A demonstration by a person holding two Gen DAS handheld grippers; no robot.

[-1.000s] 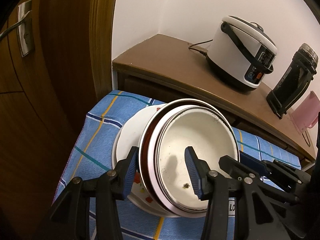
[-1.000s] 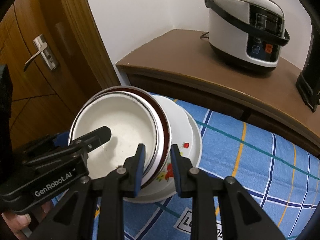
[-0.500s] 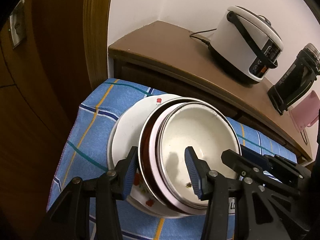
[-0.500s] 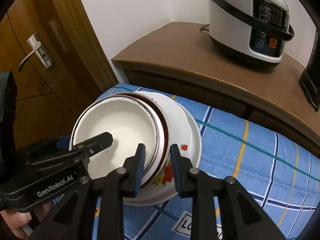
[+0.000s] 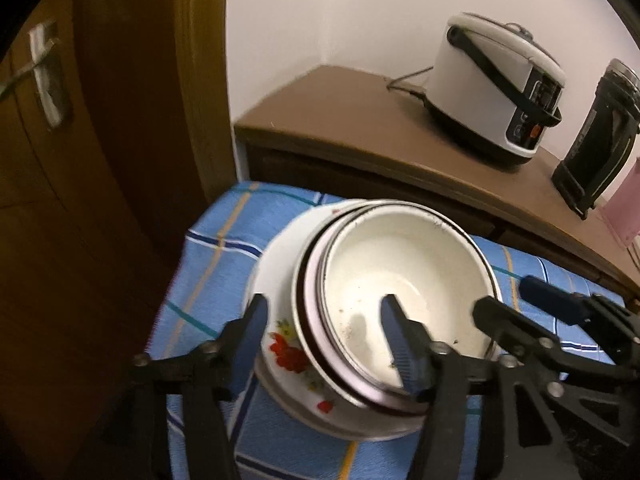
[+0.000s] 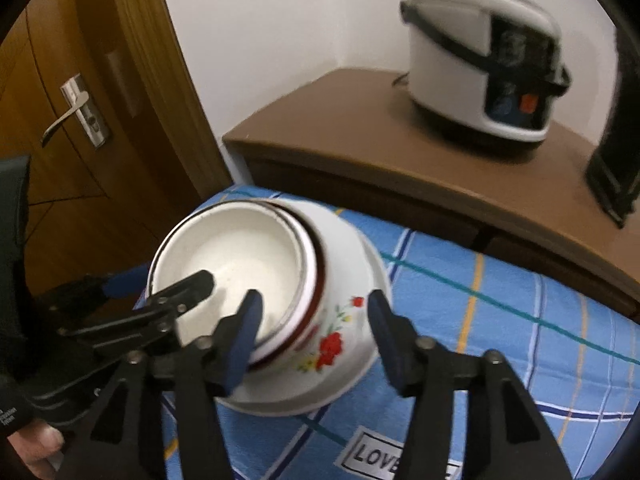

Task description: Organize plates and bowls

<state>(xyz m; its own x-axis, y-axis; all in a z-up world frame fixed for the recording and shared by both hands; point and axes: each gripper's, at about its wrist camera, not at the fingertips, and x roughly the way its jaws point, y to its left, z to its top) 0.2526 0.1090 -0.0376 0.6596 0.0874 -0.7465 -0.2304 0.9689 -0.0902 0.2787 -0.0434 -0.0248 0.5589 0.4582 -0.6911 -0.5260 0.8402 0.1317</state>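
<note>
A stack of nested bowls stands on the blue checked cloth (image 5: 208, 280): a cream enamel bowl (image 5: 408, 272) inside a brown-rimmed bowl (image 5: 304, 320), both in a wide white dish with red flowers (image 5: 286, 354). My left gripper (image 5: 326, 330) straddles the stack's near-left side, one finger outside the dish and one inside the cream bowl; its jaws are opening and the pads stand off the walls. My right gripper (image 6: 314, 320) straddles the cream bowl (image 6: 240, 256) and floral dish (image 6: 340, 320) on the other side, jaws opening, pads not pressing.
Behind the cloth runs a brown sideboard (image 5: 360, 120) with a white rice cooker (image 5: 492, 92), a black flask (image 5: 600, 136) and a pink item (image 5: 624, 208). A wooden door (image 6: 80, 100) with a metal handle is at left. The cloth's edge drops off beside the stack. A hand (image 6: 28, 444) shows at the bottom left.
Both grippers have widened. The right one, which was shut on the nested bowls' rims, now has its fingers well apart. The stack stays in about the same place on the cloth.
</note>
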